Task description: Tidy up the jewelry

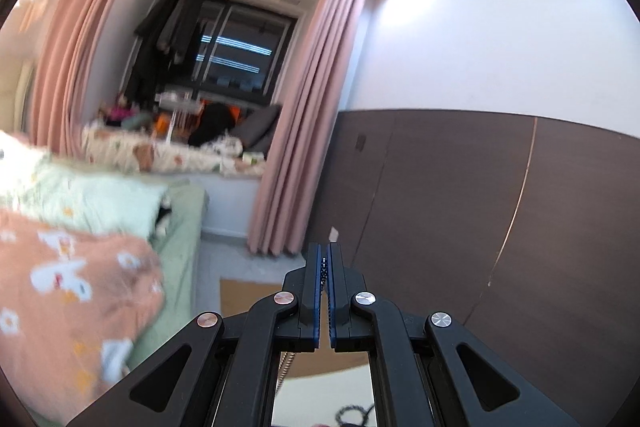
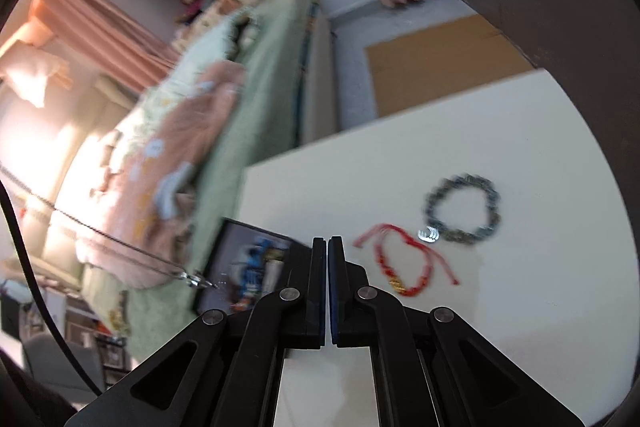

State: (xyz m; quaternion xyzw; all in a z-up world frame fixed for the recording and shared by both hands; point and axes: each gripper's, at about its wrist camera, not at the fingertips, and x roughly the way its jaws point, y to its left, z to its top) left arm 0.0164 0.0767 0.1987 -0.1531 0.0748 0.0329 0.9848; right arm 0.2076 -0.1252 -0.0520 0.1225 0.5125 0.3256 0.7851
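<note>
In the left wrist view my left gripper (image 1: 324, 259) is shut on a thin silver chain necklace (image 1: 324, 267). Its links show between the blue pads, and a stretch of the chain hangs below the jaws. The gripper points across the room, above the white table (image 1: 320, 387). In the right wrist view the same chain (image 2: 100, 235) runs slanting through the air from the left edge to its clasp (image 2: 196, 279), left of my right gripper (image 2: 327, 243). That gripper is shut with nothing between its pads, above the table (image 2: 500, 131). A red cord bracelet (image 2: 404, 263) and a dark beaded bracelet (image 2: 462, 209) with a silver charm (image 2: 429, 235) lie to its right.
A black-framed flat thing (image 2: 248, 267) with blurred colourful contents lies at the table's left edge. A bed with green and orange bedding (image 2: 224, 131) stands beyond it. A cardboard sheet (image 2: 440, 63) lies on the floor by the dark wall panels (image 1: 480, 207). A black cable (image 2: 24, 267) hangs at the left.
</note>
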